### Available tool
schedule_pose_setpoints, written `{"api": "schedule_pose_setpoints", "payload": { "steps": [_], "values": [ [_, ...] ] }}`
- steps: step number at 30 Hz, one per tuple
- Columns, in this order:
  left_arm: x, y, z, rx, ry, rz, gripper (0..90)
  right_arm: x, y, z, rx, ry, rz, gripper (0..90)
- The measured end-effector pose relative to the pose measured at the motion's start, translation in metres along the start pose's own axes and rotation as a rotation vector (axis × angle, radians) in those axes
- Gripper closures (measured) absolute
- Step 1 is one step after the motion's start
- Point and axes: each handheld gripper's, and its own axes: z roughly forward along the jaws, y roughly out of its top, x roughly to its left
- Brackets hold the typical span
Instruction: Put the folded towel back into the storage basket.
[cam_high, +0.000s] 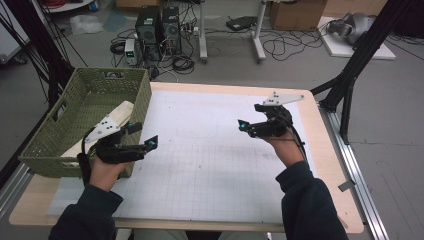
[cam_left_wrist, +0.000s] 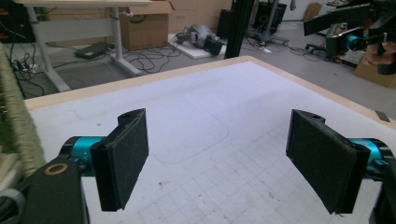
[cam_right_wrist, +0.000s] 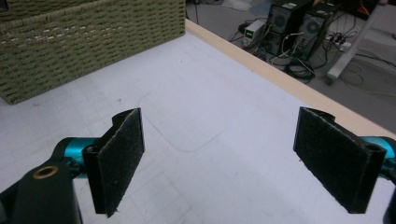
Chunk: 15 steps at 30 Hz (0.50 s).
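Peering left, right gripper shows the basket's weave.

High view looks down on the table; both gripper views skim it closely, facing inward.

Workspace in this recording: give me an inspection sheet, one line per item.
Surface: table covered by a white grid mat, bare in the middle.
Job's things: green woven basket at the left edge, a pale object inside, kind unclear.
Clutter: nothing seen on the mat.
Grippers: left gripper beside the basket, right gripper over the mat; both open, nothing between the jaws.
Cables: loose loops on the floor.
Surroundings: computer towers, cardboard box.
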Motion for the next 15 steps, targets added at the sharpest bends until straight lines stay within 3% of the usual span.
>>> {"api": "schedule_pose_setpoints", "payload": {
  "steps": [10,15],
  "values": [
    [-0.021,-0.008,0.027,0.021,-0.051,0.019,21.8,0.007,-0.053,-0.029,-0.013,-0.096,0.029,11.5],
    [-0.034,-0.015,0.040,0.030,-0.073,0.053,21.9,0.016,-0.085,-0.036,-0.009,-0.121,0.026,11.5]
  ]
}}
